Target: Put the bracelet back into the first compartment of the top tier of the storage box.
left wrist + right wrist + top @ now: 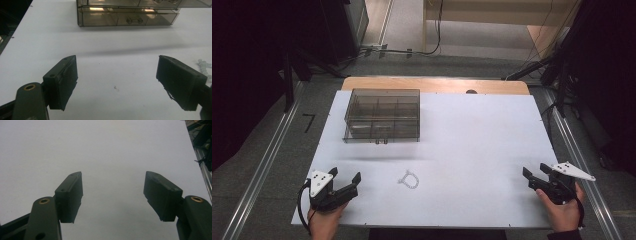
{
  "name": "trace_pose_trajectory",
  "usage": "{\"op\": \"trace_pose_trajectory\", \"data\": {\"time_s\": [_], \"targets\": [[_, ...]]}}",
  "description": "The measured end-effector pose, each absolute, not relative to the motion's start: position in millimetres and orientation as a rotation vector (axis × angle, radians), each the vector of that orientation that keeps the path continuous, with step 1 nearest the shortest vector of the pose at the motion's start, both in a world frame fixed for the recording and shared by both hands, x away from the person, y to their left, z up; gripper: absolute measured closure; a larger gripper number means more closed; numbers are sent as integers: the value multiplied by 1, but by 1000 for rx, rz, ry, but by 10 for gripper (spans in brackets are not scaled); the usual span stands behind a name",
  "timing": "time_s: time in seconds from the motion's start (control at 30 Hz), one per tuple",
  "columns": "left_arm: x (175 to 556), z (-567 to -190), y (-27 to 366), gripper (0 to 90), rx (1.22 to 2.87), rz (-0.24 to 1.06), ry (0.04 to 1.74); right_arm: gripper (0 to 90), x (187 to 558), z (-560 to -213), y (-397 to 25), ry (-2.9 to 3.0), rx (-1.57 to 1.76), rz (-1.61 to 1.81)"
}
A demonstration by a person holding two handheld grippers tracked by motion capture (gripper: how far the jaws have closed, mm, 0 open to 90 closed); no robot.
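Risk nr 1 is the small clear beaded loop (408, 179) — prob. a bracelet or ring of transparent beads — lying flat on the white worktop (472, 140), near the front edge, just right of the left gripper (346, 181). It's pale on white, thin, low contrast; in the left gripper view it peeks in at the right edge (203, 65), beside the right-hand finger, not between the two. So a straight close from here would likely pinch air or clip one bead & flick the loop away. Left fingers (62, 80) are spread wide, nothing between them; right gripper (536, 175) sits well apart at the far right of the worktop, its fingers (71, 192) also spread & empty over bare white surface. Second risk: flat fingers vs a thing lying flush on a smooth sheet — pads may skid over it, push it fwd, or grab only one side so it dangles & drops. Third: the smoky compartment box (382, 115) at the back left looks lidded w/ a latch (133, 19) at its front; I can't tell if it's locked. If the loop is meant for a compartment, lid needs opening first — one-handed prying could shove the light box across the sheet. Steadying w/ the right gripper would help, but it's far off, so a long reach across w/ cable trailing.
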State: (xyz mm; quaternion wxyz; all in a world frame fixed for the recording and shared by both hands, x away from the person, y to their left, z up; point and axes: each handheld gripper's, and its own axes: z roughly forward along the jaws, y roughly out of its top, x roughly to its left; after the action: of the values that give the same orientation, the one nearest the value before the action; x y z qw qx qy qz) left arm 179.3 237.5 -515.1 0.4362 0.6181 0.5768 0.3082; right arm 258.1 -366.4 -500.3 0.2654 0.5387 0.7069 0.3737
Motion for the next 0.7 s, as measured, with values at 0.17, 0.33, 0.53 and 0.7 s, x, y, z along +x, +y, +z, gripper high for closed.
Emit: {"op": "trace_pose_trajectory", "data": {"time_s": [0.17,0.33,0.53,0.7], "targets": [[179,-515,237,175,1539,761,1432,301,259,-500,-367,1908,1463,1013],[179,-514,236,175,1537,760,1435,301,259,-501,-367,1908,1468,1013],[179,-514,234,175,1540,754,1428,300,259,-501,-367,1911,1465,1012],[180,-514,230,175,1549,748,1421,300,259,-501,-366,1915,1467,1010]]}}
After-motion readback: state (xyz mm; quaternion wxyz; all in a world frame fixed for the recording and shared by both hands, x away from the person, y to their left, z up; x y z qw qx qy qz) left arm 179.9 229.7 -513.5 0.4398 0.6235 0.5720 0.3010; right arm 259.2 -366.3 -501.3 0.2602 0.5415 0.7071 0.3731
